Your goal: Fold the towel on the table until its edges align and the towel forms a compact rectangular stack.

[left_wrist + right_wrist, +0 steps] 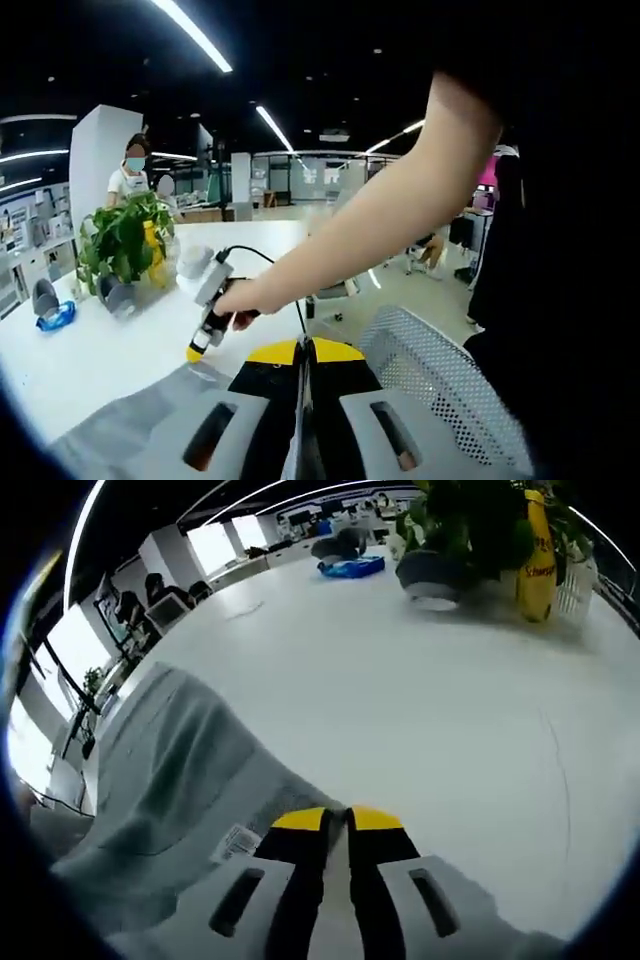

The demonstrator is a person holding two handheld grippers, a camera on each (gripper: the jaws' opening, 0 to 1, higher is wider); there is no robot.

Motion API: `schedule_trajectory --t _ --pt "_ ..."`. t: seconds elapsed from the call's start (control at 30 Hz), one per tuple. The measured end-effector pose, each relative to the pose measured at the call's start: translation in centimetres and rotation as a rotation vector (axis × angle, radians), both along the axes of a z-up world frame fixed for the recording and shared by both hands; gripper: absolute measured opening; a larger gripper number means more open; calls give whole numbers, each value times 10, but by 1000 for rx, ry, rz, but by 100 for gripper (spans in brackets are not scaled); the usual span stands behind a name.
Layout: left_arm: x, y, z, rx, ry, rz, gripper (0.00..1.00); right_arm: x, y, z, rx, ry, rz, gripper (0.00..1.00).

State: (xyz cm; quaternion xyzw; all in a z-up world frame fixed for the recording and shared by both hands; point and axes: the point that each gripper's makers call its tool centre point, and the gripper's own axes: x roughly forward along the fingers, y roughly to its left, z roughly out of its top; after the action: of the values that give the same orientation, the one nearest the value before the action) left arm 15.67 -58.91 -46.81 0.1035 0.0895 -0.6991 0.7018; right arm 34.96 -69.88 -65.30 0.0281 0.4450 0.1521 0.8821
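Left tool (pixel 305 352): jaws pressed together, pinching a gray towel (pixel 140 420) edge lifted off the white bench (pixel 90 350). Right tool (pixel 349 820): also clamped on the towel (pixel 170 770), near its little white label (pixel 236 842), fabric draped down to the bench (pixel 400 680). Further right on the bench: potted plant (pixel 460 530), then yellow bottle (pixel 537 560).
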Motion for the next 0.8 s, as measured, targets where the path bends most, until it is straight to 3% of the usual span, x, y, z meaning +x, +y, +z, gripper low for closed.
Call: schedule_trajectory --t 0.03,0.23,0.3,0.37,0.47,0.57,0.63,0.7,0.73,0.8 --pt "1 0 0 -2 -7 2 3 -2 1 1 -47 -7 36 5" --pt "-1 1 3 -1 -2 4 3 -3 1 5 -29 -9 17 1" --pt "-3 1 6 -4 -8 2 3 7 -1 20 -26 -87 2 1" --pt "-4 1 14 -32 -32 8 3 18 -4 45 37 -157 -59 1" --pt "-5 -2 27 -72 -9 6 3 36 -11 81 112 -257 -114 0" --pt "-6 -7 39 -89 -22 3 3 51 -19 116 179 -339 -160 0" --pt "-7 -11 49 -110 -26 -5 3 58 -23 136 174 -386 -151 0" --pt "-8 -15 61 -148 10 -8 3 64 -26 154 170 -418 -147 0" --pt "-8 -17 69 -178 38 -6 3 68 -26 161 182 -428 -145 0" --pt "-7 -20 79 -197 34 -10 3 73 -26 182 231 -461 -165 0"
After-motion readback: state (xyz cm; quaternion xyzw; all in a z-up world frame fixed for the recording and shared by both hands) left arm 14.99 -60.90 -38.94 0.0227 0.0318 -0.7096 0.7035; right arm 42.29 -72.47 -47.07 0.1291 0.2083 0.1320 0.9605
